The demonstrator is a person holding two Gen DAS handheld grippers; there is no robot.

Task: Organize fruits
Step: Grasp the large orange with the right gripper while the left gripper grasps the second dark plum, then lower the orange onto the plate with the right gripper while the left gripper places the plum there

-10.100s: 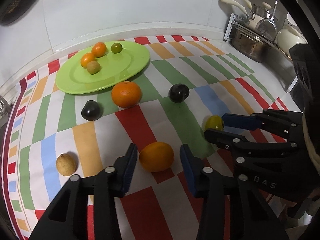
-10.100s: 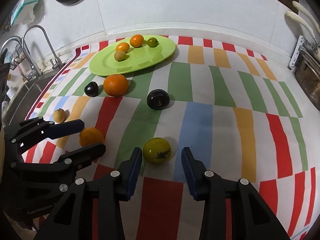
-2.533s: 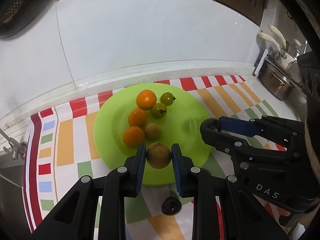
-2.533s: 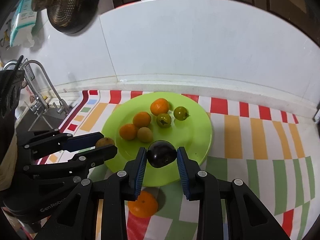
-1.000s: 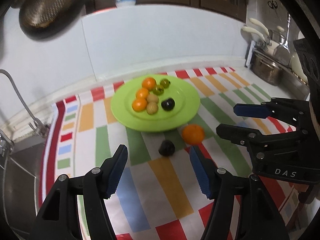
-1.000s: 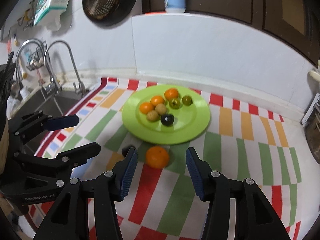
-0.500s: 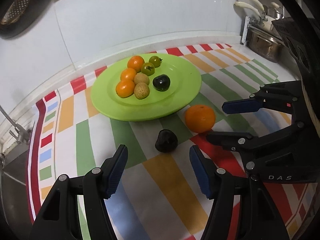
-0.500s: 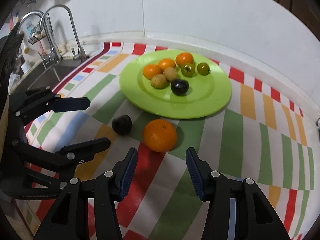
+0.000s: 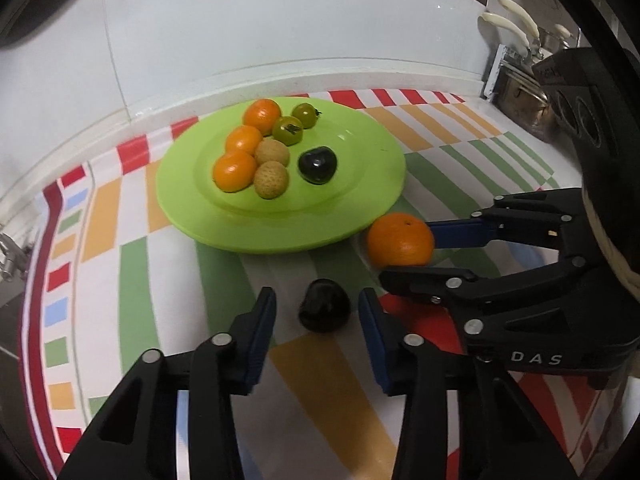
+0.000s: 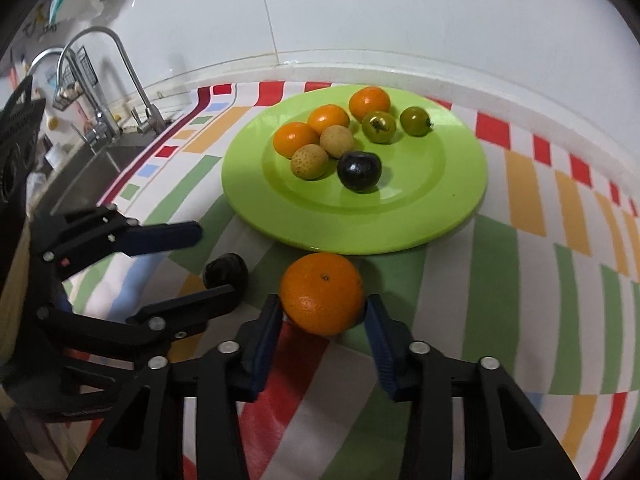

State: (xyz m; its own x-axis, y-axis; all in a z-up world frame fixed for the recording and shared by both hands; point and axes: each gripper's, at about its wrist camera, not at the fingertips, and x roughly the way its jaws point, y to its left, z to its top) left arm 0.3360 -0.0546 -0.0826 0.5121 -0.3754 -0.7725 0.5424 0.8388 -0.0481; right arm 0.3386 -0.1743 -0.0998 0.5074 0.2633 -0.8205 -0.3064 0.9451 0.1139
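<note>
A green plate (image 9: 360, 184) (image 10: 440, 208) holds several small fruits: oranges, two tan ones, two green ones and a dark plum (image 9: 317, 164) (image 10: 359, 171). In front of it on the striped cloth lie a second dark plum (image 9: 324, 311) (image 10: 225, 270) and a large orange (image 9: 400, 239) (image 10: 322, 292). My left gripper (image 9: 317, 312) is open, its fingers either side of the loose plum with gaps. My right gripper (image 10: 323, 316) is open around the large orange, pads close to its sides.
A sink with two taps (image 10: 100, 92) lies to the left, beyond the cloth's red edge. A white wall runs behind the plate. A metal pot and rack (image 9: 516, 92) stand at the far right.
Both grippers have moved down and forward. The loose plum now sits between my left fingers and the large orange between my right fingers. Both stay open.
</note>
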